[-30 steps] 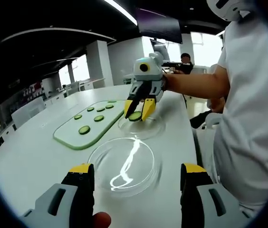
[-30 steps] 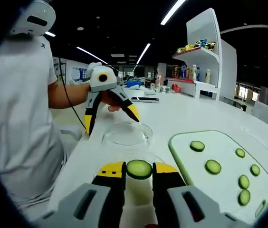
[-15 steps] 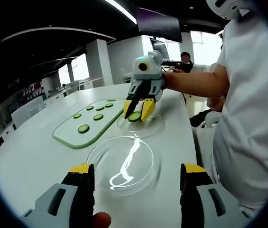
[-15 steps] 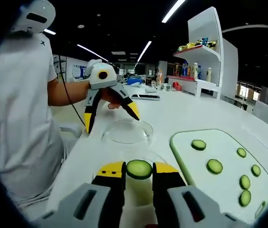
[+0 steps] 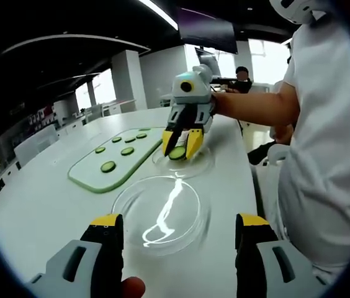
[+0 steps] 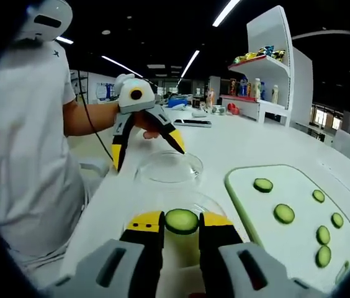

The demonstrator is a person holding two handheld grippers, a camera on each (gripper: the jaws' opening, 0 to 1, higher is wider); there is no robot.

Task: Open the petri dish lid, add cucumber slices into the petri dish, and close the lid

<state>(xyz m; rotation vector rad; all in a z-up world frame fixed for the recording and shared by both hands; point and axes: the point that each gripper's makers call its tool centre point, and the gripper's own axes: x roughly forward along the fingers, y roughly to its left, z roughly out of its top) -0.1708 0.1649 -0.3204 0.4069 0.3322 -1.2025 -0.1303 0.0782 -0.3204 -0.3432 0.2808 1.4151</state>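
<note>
In the right gripper view my right gripper [image 6: 182,226] is shut on a cucumber slice [image 6: 182,221], just above a clear petri dish [image 6: 219,203] on the white table. The left gripper view has the same gripper [image 5: 179,151] holding the slice [image 5: 177,153] over that dish [image 5: 200,166]. A second clear round piece, probably the lid [image 5: 161,211], lies flat in front of my left gripper [image 5: 180,226], whose jaws stand wide apart and hold nothing. From the right gripper view, the left gripper [image 6: 147,149] hangs open over that lid [image 6: 167,167].
A green-edged cutting board [image 5: 94,171] with several cucumber slices [image 6: 283,213] lies beside the dishes. A person in white [image 5: 330,143] stands at the table's edge, holding both grippers. A white shelf with bottles [image 6: 262,87] stands behind the table.
Both views have shifted slightly with the hands. The right gripper still holds the slice over the dish and the left gripper stays open.
</note>
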